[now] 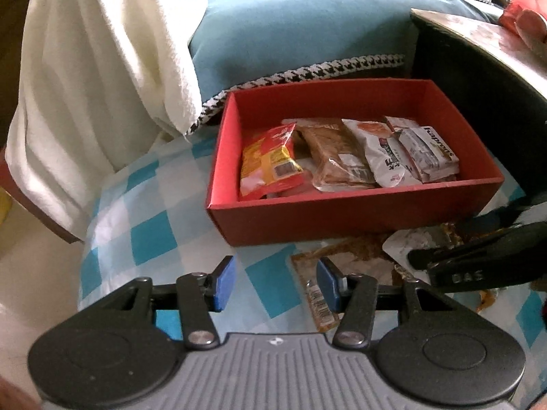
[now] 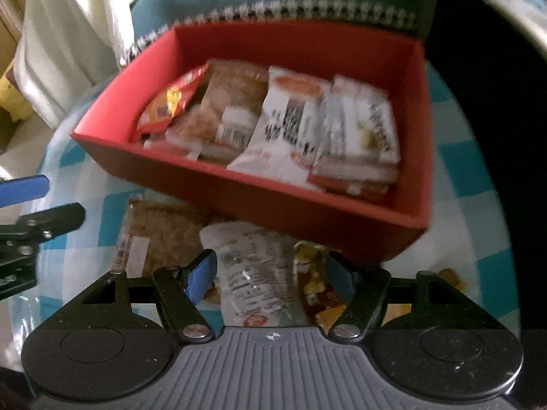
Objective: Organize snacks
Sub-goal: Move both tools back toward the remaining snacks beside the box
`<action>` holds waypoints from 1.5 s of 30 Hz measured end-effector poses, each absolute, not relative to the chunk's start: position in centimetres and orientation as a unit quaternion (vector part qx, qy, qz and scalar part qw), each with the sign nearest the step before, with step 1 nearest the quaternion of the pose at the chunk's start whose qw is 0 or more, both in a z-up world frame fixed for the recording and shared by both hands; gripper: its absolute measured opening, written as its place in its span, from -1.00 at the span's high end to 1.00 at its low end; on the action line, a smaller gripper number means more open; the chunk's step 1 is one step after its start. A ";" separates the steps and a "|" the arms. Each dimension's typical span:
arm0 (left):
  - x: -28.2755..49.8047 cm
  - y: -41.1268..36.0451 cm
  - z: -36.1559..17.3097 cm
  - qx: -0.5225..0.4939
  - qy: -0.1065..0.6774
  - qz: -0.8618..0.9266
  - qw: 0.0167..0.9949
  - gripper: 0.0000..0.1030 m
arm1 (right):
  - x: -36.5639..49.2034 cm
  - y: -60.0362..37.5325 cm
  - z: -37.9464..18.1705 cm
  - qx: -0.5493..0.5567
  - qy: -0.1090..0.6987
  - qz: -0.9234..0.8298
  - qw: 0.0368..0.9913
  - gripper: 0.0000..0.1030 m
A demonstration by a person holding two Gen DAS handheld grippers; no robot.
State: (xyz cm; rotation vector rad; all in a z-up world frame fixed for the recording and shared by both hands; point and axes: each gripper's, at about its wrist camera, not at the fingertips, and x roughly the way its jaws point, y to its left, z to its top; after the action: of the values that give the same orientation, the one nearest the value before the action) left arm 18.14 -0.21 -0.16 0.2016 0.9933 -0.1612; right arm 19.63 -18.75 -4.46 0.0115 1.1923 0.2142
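A red box on the checked cloth holds several snack packs: a red-yellow pack, a brown pack and white packs. The box shows blurred in the right wrist view. My left gripper is open and empty above the cloth, with a brown pack beside its right finger. My right gripper is open, its fingers either side of a white pack lying in front of the box, apart from it. A brown pack and a yellow-red pack lie beside it.
A blue-white checked cloth covers the table. A white towel hangs at the left. A blue cushion lies behind the box. A dark box with a pale top stands at the right.
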 end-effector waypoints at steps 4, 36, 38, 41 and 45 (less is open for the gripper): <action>18.2 0.2 -0.2 0.093 0.479 -0.088 0.868 0.10 | 19.8 -17.8 -5.2 -0.009 0.559 0.107 0.822 -0.61; 20.3 -7.1 -6.5 0.218 0.446 -0.354 0.793 -0.40 | 13.3 -20.5 -3.6 -0.009 0.584 0.155 0.797 0.14; 19.9 -7.3 -6.5 0.207 0.450 -0.339 0.800 -0.37 | 13.2 -20.7 -3.7 -0.007 0.585 0.156 0.796 0.09; 18.5 -6.9 -6.2 0.190 0.457 -0.327 0.805 -0.23 | 13.0 -20.6 -3.9 -0.011 0.585 0.163 0.794 -0.06; 15.7 -6.1 -5.7 0.179 0.474 -0.309 0.805 0.00 | 12.3 -20.3 -4.1 -0.026 0.582 0.161 0.797 -0.07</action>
State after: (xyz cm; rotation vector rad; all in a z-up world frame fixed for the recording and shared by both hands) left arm 15.74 -6.06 -5.73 0.3837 1.0140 -0.6622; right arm 12.28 -20.32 -4.06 -0.0567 1.2496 0.3462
